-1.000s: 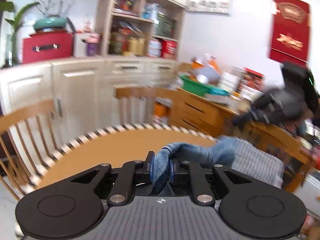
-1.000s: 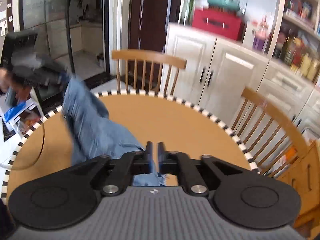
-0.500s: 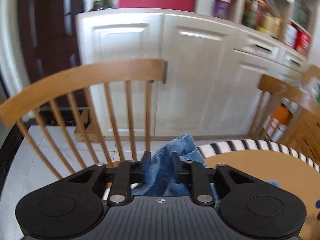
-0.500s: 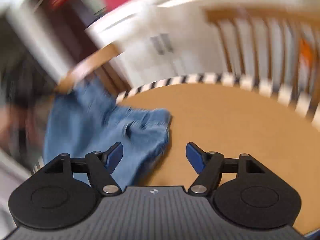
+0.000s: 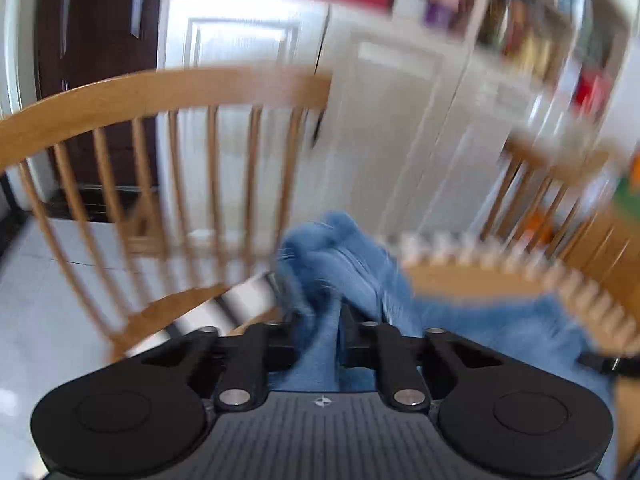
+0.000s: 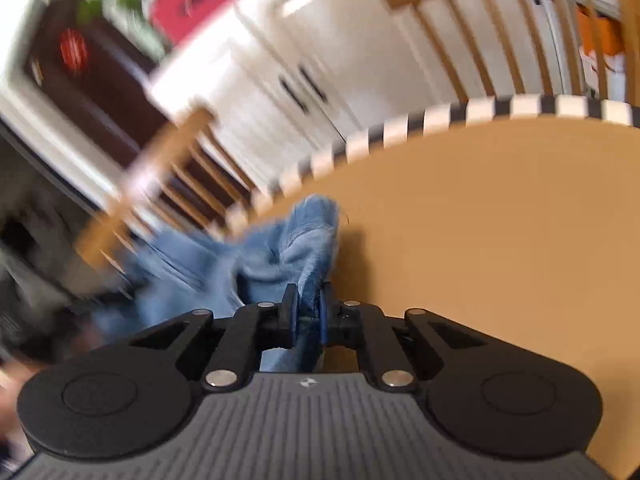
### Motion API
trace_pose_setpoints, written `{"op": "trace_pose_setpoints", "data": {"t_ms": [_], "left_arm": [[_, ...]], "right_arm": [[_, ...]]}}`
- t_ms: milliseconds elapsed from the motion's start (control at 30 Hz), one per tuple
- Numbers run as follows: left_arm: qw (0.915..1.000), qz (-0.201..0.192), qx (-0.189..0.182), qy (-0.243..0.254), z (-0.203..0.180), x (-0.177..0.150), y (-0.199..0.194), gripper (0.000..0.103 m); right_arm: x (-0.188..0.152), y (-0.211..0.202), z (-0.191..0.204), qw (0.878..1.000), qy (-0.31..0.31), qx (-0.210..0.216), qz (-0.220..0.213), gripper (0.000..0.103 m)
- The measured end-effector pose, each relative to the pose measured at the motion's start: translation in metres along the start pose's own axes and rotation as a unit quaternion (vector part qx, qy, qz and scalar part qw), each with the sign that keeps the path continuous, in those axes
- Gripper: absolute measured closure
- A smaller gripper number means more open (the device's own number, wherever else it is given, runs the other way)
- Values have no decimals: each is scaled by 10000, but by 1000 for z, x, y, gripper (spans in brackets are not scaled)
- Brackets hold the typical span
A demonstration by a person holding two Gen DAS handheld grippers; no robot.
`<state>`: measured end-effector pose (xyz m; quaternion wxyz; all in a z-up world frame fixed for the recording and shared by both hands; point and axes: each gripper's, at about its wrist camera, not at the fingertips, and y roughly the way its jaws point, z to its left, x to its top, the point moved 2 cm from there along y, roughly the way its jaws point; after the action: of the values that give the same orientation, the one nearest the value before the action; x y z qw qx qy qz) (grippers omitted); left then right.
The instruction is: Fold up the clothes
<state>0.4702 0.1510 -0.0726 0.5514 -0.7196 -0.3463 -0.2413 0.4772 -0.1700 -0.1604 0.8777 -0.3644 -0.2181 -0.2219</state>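
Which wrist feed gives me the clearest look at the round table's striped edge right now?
The right wrist view: the striped edge curves sharply across the upper right of the bare tabletop, its dark and light blocks distinct. In the left wrist view the striped edge is motion-smeared, and the denim garment pinched in the left gripper covers part of it.

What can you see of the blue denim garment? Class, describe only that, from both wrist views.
The blue denim garment is light, faded cloth, crumpled into soft folds, not yet folded flat. It lies across the striped rim of the round wooden table. The left gripper and right gripper are each shut on a bunched edge. Motion blur hides seams and details.
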Motion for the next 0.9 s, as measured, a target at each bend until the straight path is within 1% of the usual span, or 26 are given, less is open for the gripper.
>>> {"op": "trace_pose_setpoints", "data": {"t_ms": [33,67,133,167,233,267,300,333,367,400,433,467,500,533,600,633,733,800,867,900], "left_arm": [[9987,-169,-379,-292,-4,6,-6,89],[9963,-248,-700,-438,-13,14,-8,89],[9931,-505,-1016,-292,-44,31,-4,89],[9913,-642,-1134,-177,-59,40,-1,88],[9916,-741,-1063,-37,-88,54,23,87],[9916,-788,-1022,33,-102,61,36,85],[9937,-744,-830,119,-113,64,54,76],[9965,-625,-499,224,-125,61,74,58],[9986,-413,-123,321,-133,57,94,56],[9989,-225,135,385,-140,52,106,55],[9987,-109,236,428,-147,44,114,52],[9986,-17,295,447,-147,34,120,49],[9983,71,358,456,-148,27,122,40],[9981,130,376,471,-147,21,122,37],[9983,243,214,492,-140,10,112,36],[9983,294,103,498,-136,5,106,32],[9986,256,-69,457,-116,-5,74,20],[9984,367,-206,376,-102,-17,40,19],[9977,536,-259,317,-86,-32,7,19],[9973,622,-279,287,-81,-45,-10,19]], "right_arm": [[7,-18,3,9996,-131,39,-228,93],[15,-37,7,9985,-282,61,-466,93],[40,-73,17,9914,-700,-89,-1103,94],[55,-82,16,9887,-706,-194,-1305,94],[84,-97,11,9821,-713,-425,-1690,94],[97,-90,3,9794,-692,-670,-1775,94],[108,-78,-10,9769,-631,-995,-1784,93],[118,-67,-24,9740,-554,-1305,-1768,93],[121,-54,-42,9735,-409,-1547,-1636,91],[124,-41,-60,9723,-269,-1792,-1479,90],[123,-25,-76,9710,-153,-2053,-1216,90],[119,-15,-89,9669,-49,-2331,-1033,87],[115,-9,-99,9623,22,-2561,-916,86],[111,-8,-103,9607,33,-2626,-903,83],[105,-17,-101,9622,-21,-2521,-1025,66],[101,-26,-96,9623,-61,-2488,-1097,48],[87,-67,-75,9664,-286,-2248,-1215,47],[72,-100,-51,9730,-386,-1842,-1335,46],[42,-136,-22,9795,-506,-1371,-1383,41],[22,-156,-8,9822,-608,-1126,-1376,41]]}}
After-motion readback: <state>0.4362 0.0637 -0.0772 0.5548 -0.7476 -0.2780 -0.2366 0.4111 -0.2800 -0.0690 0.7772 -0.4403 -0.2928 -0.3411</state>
